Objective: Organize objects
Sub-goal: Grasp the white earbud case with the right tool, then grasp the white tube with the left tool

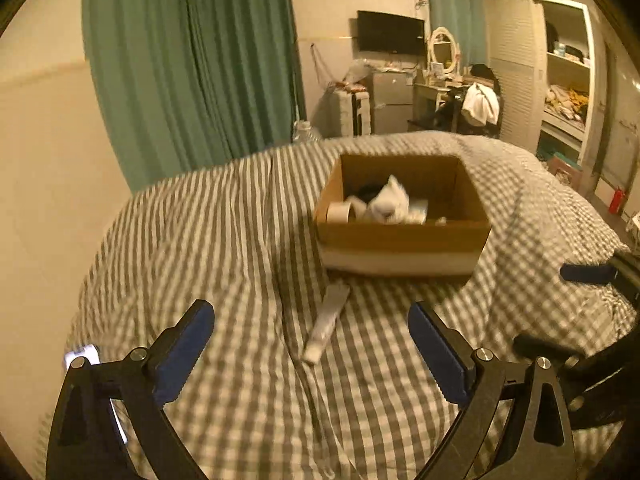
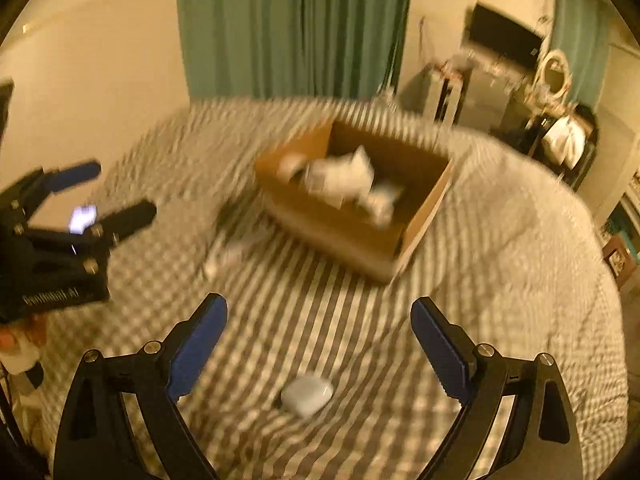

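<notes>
Both tongs spread wide and empty over a checked bed, a cardboard box ahead of them.

Left wrist view: the left tongs [image 1: 311, 346] stand wide apart above the grey-and-white checked bed [image 1: 224, 240], gripping nothing. A white tube [image 1: 326, 330] lies on the cover between and just beyond the fingertips, its far end near the cardboard box [image 1: 402, 236]. The box holds a tape roll [image 1: 340, 212] and crumpled white items [image 1: 390, 200]. A blue finger of the right tongs [image 1: 586, 273] shows at the right edge.
Right wrist view, blurred: the right tongs [image 2: 319, 340] are also wide and empty. A small white rounded case [image 2: 307, 395] lies on the bed between the fingers. The box [image 2: 352, 236] sits beyond, the tube [image 2: 230, 254] left of it, and the left tongs [image 2: 116, 192] hover open at far left.
</notes>
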{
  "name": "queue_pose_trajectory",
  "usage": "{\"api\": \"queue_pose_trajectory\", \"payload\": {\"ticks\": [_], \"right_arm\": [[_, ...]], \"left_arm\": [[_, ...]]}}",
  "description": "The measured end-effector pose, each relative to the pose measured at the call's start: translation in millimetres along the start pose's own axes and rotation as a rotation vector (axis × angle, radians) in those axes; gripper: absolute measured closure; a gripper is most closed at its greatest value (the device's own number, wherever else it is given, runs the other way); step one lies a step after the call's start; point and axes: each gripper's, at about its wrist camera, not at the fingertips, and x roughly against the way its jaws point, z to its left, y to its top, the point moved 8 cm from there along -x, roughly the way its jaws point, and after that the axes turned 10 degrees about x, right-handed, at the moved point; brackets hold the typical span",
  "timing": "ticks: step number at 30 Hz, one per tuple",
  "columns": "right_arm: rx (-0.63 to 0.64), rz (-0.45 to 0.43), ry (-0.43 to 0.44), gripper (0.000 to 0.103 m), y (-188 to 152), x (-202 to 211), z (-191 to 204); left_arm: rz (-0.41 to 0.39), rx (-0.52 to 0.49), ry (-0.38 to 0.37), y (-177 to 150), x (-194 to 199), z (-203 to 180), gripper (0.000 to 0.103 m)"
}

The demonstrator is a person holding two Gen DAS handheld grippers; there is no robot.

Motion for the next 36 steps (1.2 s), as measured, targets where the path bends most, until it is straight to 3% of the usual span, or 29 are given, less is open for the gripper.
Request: {"api": "queue_pose_trajectory", "payload": {"ticks": [9, 11, 18, 21, 22, 26, 36], "right_arm": [[0.065, 0.265, 0.083, 0.011, -73.7, -84.7, 24.4], [0.093, 0.317, 0.09, 0.017, -83.6, -95.6, 31.0], [0.181, 0.454, 0.068, 0.022, -106.6, -117.1, 45.0], [0.211, 0.486, 0.059, 0.037, -113.4, -120.7, 50.2], [0.215, 0.49, 0.051, 0.045, -115.0, -120.6, 50.1], [0.2, 0.458, 0.063, 0.045, -115.3, -111.3, 48.5], [0.116, 0.265, 0.08, 0.045, -77.3, -70.0, 26.4]], "left_arm": [[0.17, 0.002, 0.018, -70.8, -65.1, -0.5, 0.003], [0.19, -0.006, 0.029, -79.0, -71.8, 1.6, 0.003], [0.212, 0.009, 0.028, -92.6, -73.1, 9.0, 0.003], [0.22, 0.036, 0.02, -95.1, -73.6, 13.7, 0.003], [0.225, 0.045, 0.018, -96.5, -73.1, 15.3, 0.003], [0.227, 0.055, 0.018, -95.2, -71.5, 16.9, 0.003], [0.258, 0.082, 0.013, -72.1, -95.4, 15.6, 0.003]]}}
